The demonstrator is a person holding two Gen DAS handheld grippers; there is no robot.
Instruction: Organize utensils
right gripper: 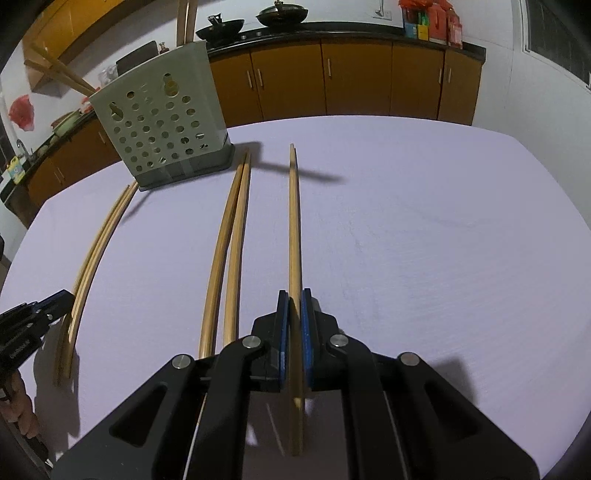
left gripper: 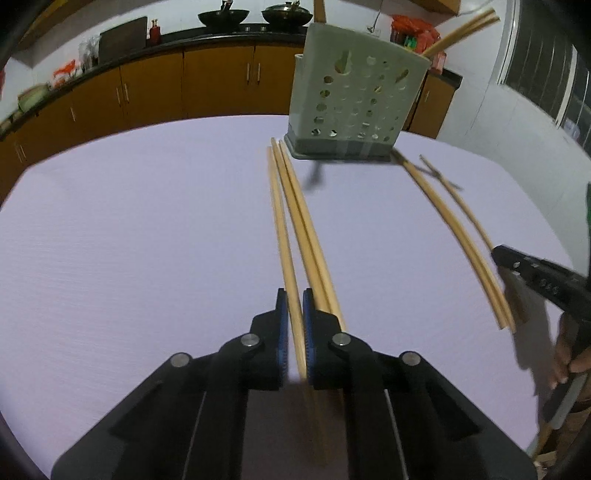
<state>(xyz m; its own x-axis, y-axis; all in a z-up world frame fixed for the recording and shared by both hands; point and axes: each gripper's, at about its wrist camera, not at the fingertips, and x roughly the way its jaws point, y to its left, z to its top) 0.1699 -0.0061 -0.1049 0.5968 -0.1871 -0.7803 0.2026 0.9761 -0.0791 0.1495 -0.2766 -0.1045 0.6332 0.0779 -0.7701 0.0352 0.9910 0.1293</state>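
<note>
Across the room, behind everything, brown cabinets point(right gripper: 354, 81) run along the wall, with two black pans point(left gripper: 223, 16) sitting on top.

Closer in, the big pale purple tabletop point(left gripper: 129, 229) fills most of both views.

Ahead of the left jaws and a bit to the right stands the utensil holder point(left gripper: 354, 96). It is a light box full of round holes on a grey base. Some chopsticks point(left gripper: 461, 31) already stand in it and poke out at the top, leaning to one side. From the right wrist view the same holder point(right gripper: 166, 118) is ahead and to the left.

The left gripper point(left gripper: 294, 299) has its jaws closed on one chopstick point(left gripper: 279, 206). That stick points straight ahead toward the holder. Two more chopsticks point(left gripper: 306, 229) lie on the tabletop just to the right of it, side by side and touching each other.

The right gripper point(right gripper: 294, 299) also has its jaws closed on a single chopstick point(right gripper: 293, 221), which points straight ahead. To its left lies a pair of chopsticks point(right gripper: 231, 240) on the tabletop. Farther left are the ones by the left gripper point(right gripper: 40, 314), which shows at the edge.

Nothing stands between either held stick and the holder.
</note>
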